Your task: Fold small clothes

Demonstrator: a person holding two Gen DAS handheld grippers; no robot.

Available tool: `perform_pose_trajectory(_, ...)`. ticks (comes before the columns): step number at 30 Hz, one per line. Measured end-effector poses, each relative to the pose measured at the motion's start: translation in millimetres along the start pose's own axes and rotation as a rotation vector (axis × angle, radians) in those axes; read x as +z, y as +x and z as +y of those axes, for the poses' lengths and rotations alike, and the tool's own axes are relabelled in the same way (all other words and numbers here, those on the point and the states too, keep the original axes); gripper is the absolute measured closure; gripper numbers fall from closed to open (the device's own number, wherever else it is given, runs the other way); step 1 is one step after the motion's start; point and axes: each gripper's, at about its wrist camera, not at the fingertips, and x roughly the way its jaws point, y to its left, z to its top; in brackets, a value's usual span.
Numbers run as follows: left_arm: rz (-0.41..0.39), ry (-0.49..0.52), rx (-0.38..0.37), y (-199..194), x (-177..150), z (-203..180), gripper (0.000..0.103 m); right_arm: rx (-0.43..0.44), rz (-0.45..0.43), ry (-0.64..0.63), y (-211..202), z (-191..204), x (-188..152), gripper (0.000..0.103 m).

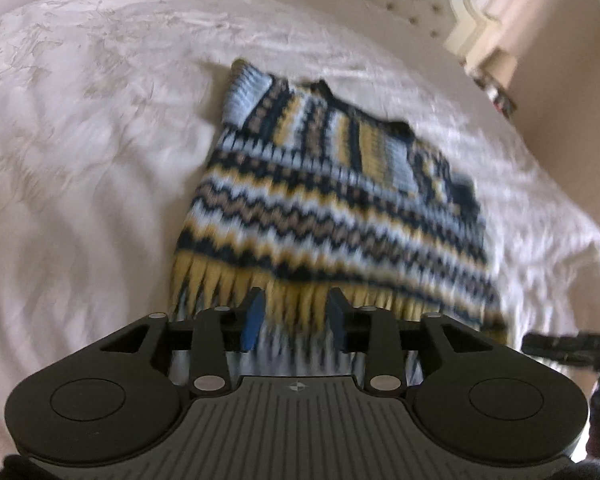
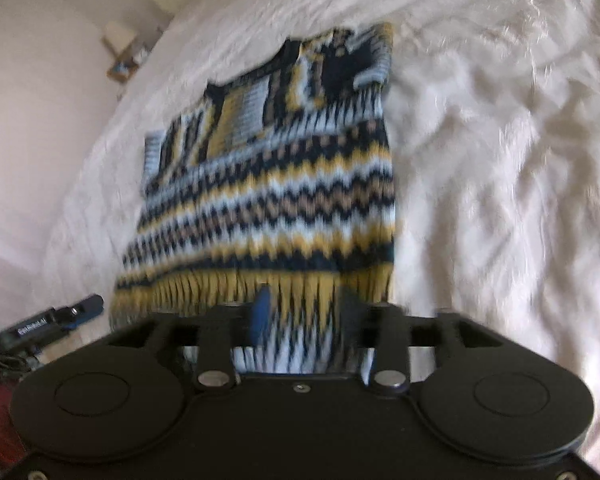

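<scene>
Knit sweater [image 1: 332, 200] on bed [image 1: 100, 140]: soft, floppy, light.
Left hand-held gripper [image 1: 296, 322] & right hand-held gripper [image 2: 306, 316] both open over near hem; pinch hem corners.

A small knitted sweater [image 1: 332, 208] with navy, yellow, pale-blue and tan zigzag stripes lies flat on the white bed cover [image 1: 100, 140]; its sleeves seem folded in across the chest, though blur obscures this.

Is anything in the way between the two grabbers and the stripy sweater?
Nothing visible is. The sweater lies on the white bedspread, and its yellow hem sits right at the left gripper and the right gripper. Both sets of jaws stand apart over the hem.
</scene>
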Motion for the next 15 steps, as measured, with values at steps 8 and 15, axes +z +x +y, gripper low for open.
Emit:
perform_pose_trajectory(8,0.051,0.052,0.009,-14,-45,24,0.049,-0.062,0.052,-0.049,6,20,-66,0.017)
perform_pose_trajectory(15,0.092,0.153,-0.011,-4,-60,33,0.048,-0.112,0.064,0.038,22,21,-91,0.015)
